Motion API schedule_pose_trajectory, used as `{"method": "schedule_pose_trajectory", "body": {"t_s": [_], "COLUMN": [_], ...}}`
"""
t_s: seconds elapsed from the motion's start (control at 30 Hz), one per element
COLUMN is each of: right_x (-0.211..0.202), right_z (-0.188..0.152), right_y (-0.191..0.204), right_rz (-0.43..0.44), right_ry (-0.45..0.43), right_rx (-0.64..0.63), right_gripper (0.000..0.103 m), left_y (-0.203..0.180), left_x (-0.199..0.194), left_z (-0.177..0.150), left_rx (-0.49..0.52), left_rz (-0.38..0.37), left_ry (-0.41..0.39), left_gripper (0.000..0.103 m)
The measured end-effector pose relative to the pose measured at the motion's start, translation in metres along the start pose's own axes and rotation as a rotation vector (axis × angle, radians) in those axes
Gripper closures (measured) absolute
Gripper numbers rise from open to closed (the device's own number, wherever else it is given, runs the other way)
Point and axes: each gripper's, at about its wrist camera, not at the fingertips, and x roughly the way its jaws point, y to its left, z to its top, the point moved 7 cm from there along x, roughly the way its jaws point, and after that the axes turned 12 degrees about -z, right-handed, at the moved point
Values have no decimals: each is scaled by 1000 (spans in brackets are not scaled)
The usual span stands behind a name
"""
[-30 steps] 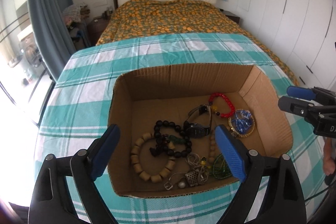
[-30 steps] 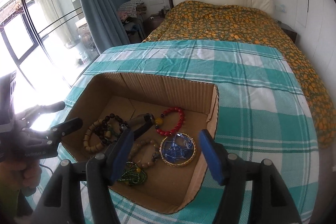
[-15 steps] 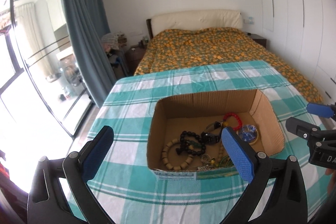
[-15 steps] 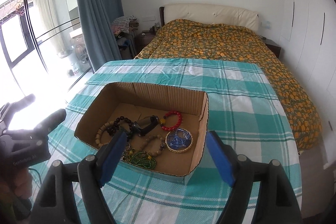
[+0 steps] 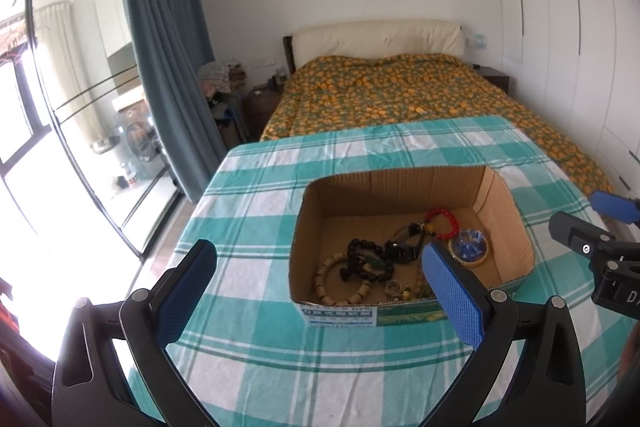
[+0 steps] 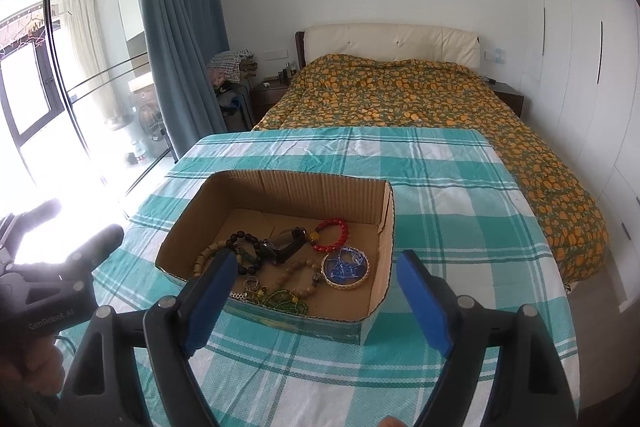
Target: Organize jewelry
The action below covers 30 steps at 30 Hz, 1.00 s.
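Note:
An open cardboard box sits on the checked tablecloth and holds jewelry: a red bead bracelet, a blue round piece with a gold rim, a black watch, a dark bead bracelet and a tan wooden bead bracelet. My left gripper is open and empty, held back above the box's near side. My right gripper is open and empty, also held back from the box.
The table with the teal and white cloth stands at the foot of a bed with an orange patterned cover. A blue curtain and glass doors are at the left. White wardrobes line the right.
Both grippers have pulled up and back from the box, which now looks smaller and farther. Both stay open and empty. The jewelry has not moved.

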Motion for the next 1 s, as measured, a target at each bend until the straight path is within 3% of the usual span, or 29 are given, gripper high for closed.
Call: {"method": "schedule_pose_trajectory", "body": {"t_s": [0.1, 0.5, 0.73, 1.0], "right_x": [1, -16, -32, -31], "right_z": [1, 5, 9, 9], "right_y": [1, 22, 33, 36], "right_rz": [-34, 14, 41, 46], "right_ry": [0, 60, 73, 92], "right_rx": [-20, -57, -64, -71], "right_gripper": [19, 19, 19, 19], "left_y": [0, 7, 14, 16], "left_x": [0, -5, -16, -17], "left_z": [-3, -2, 4, 9], "left_rx": [-5, -64, -118, -110], "left_rz": [-10, -52, -77, -76], "left_ry": [9, 93, 82, 69], "left_gripper": [1, 0, 0, 0]}}
